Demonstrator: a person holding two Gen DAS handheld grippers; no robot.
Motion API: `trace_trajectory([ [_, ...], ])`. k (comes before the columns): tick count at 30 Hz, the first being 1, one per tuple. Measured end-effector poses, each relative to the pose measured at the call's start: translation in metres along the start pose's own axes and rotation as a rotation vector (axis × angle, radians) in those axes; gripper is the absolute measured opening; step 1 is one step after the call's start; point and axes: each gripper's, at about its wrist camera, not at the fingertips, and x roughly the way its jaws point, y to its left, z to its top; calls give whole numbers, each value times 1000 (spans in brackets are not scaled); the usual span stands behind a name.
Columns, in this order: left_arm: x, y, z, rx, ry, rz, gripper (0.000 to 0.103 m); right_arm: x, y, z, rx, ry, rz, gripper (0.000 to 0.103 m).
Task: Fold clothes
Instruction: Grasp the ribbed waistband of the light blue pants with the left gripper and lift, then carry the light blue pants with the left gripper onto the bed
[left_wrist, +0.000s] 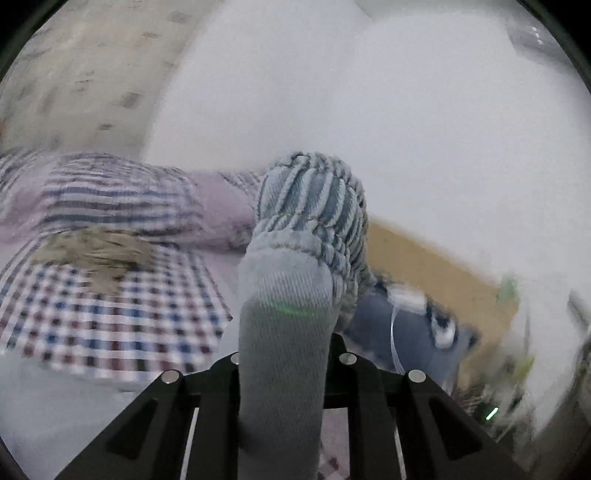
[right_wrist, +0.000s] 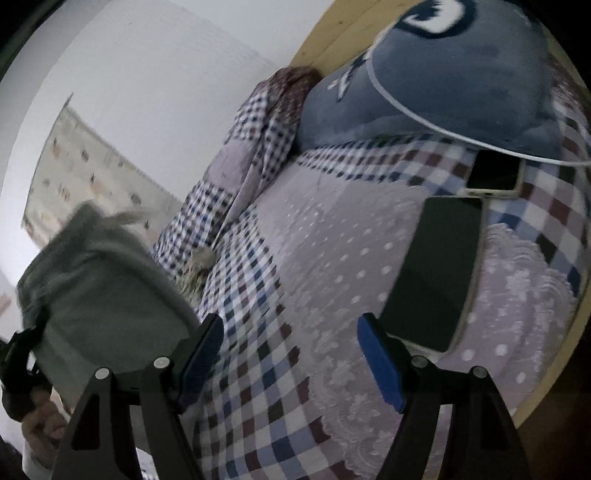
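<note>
Sock, grey with a striped cuff, is clenched between the left gripper fingers, raised above the checked bedspread. Rightward, the right gripper fingers are spread wide with nothing between them. Two phones and a blue pillow crowd the bed's right side by the wooden edge.

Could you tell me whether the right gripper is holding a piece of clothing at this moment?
No, the right gripper is open with nothing between its blue pads, only the checked bedspread showing beyond them.
</note>
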Motion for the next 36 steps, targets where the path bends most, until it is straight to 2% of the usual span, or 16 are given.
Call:
trace_trajectory([
  [2, -39, 43, 1, -95, -67, 25, 15, 6, 12, -5, -47, 24, -2, 79],
  [4, -68, 107, -19, -223, -87, 98, 16, 13, 26, -12, -106, 53, -8, 79],
  [7, -79, 206, -76, -446, 10, 262, 16, 26, 49, -26, -213, 102, -28, 79],
  [9, -84, 259, -118, -617, 85, 314, 16, 37, 67, -39, -294, 136, -40, 78],
  [10, -87, 280, -136, -697, 106, 302, 16, 42, 76, -46, -335, 153, -44, 78],
  [12, -89, 288, -142, -739, 102, 245, 18, 50, 99, -63, -423, 181, -22, 78],
  [14, -82, 278, -129, -680, 140, 210, 39, 57, 124, -82, -520, 205, 6, 79],
  [15, -81, 275, -126, -665, 143, 176, 58, 59, 135, -90, -559, 211, 20, 78],
  [16, -81, 274, -125, -664, 140, 148, 67, 61, 150, -103, -619, 218, 43, 78],
  [22, -90, 288, -125, -752, 120, 59, 68, 58, 229, -185, -942, 194, 140, 78],
  [26, -94, 303, -122, -828, 128, 3, 68, 65, 256, -233, -1134, 200, 134, 78],
  [29, -97, 307, -127, -878, 123, -24, 63, 73, 267, -263, -1243, 204, 107, 78],
  [32, -95, 314, -133, -920, 137, -8, 40, 81, 273, -286, -1341, 162, 54, 78],
  [33, -92, 317, -134, -930, 147, 1, 20, 84, 275, -291, -1366, 138, 23, 78],
  [34, -90, 319, -135, -938, 152, 1, 14, 88, 276, -295, -1375, 114, -7, 78],
  [36, -91, 320, -132, -956, 142, -34, 13, 94, 280, -302, -1394, 66, -66, 78],
])
